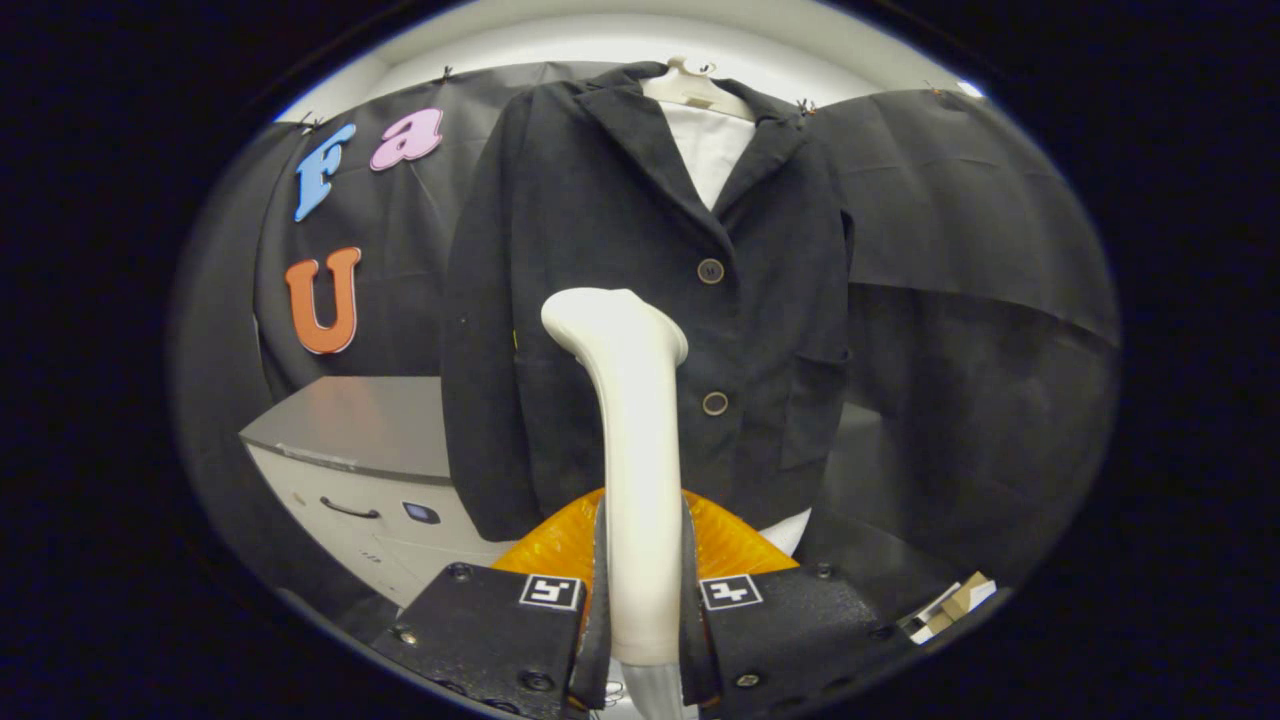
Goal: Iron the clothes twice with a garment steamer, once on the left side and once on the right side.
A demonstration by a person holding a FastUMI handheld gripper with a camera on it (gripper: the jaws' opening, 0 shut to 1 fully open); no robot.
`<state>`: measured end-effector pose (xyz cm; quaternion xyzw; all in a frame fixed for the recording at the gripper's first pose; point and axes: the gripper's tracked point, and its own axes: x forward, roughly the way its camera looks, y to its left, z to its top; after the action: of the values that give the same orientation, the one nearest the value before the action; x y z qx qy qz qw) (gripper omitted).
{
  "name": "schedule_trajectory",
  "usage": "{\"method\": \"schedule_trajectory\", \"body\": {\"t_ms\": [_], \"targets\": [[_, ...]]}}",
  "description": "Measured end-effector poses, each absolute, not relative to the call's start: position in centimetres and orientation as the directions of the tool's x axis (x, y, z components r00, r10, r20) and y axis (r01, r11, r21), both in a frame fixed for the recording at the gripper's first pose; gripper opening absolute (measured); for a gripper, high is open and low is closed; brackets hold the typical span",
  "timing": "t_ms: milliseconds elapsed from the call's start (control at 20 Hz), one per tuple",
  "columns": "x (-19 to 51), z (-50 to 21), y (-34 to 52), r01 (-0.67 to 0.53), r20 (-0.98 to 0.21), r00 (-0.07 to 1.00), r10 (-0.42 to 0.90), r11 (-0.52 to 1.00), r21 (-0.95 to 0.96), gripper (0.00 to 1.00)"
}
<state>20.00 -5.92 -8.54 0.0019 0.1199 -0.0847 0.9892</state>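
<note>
A dark jacket [640, 300] hangs facing the camera on a pale hanger [692, 85] hooked at the top of the booth's black cloth wall, with a white shirt [712, 150] showing in the open collar. Hung this way, the jacket's front lies flat and upright, so both halves are open to steaming; its two buttons [711, 271] are done up, which keeps the front panels closed. The gripper [640, 610] has its jaws closed firmly on the handle of a cream-coloured garment steamer [632, 440], one finger pressing on each side of the handle low down. The steamer stands upright between the fingers and its angled head points forward at the jacket, level with the space between the two buttons and near the middle of the chest; whether the head touches the cloth cannot be told. An orange part [555, 545] sits just behind the handle, above the fingers; what it is cannot be told. To the left of the jacket, and lower, stands a grey cabinet [350, 450] with a drawer, shut, so its contents are hidden. To the right, beyond the fingers, lies a small cardboard piece [950, 605].
</note>
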Motion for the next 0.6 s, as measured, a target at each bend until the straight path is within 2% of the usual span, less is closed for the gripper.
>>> {"method": "schedule_trajectory", "body": {"t_ms": [600], "targets": [[19.8,-14.8,-6.3,0.164,-0.352,0.924,-0.149,0.986,0.013,0.3]]}}
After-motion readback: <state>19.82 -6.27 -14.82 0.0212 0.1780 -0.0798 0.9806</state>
